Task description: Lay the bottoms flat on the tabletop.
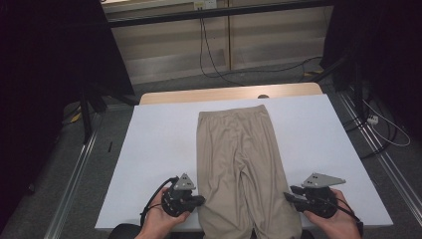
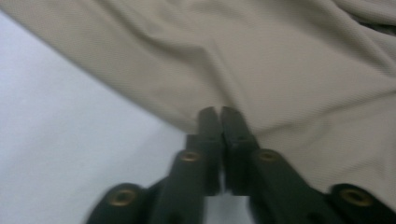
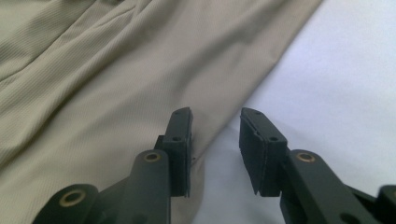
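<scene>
Beige trousers (image 1: 234,159) lie flat on the white table (image 1: 159,139), waistband far, both legs running to the near edge. My left gripper (image 1: 201,200) is at the outer edge of the left leg. In the left gripper view its jaws (image 2: 219,112) are pressed together with their tips on the trouser cloth (image 2: 280,60) at that edge. At the outer edge of the other leg is my right gripper (image 1: 287,196). In the right gripper view it (image 3: 215,114) stands open across the cloth's edge, one jaw over the fabric (image 3: 116,70), the other over bare table (image 3: 336,70).
A wooden strip (image 1: 224,93) borders the table's far side. Cables (image 1: 214,64) trail on the floor beyond it. Metal floor rails (image 1: 74,169) run along both sides of the table, and dark curtains hang at left and right.
</scene>
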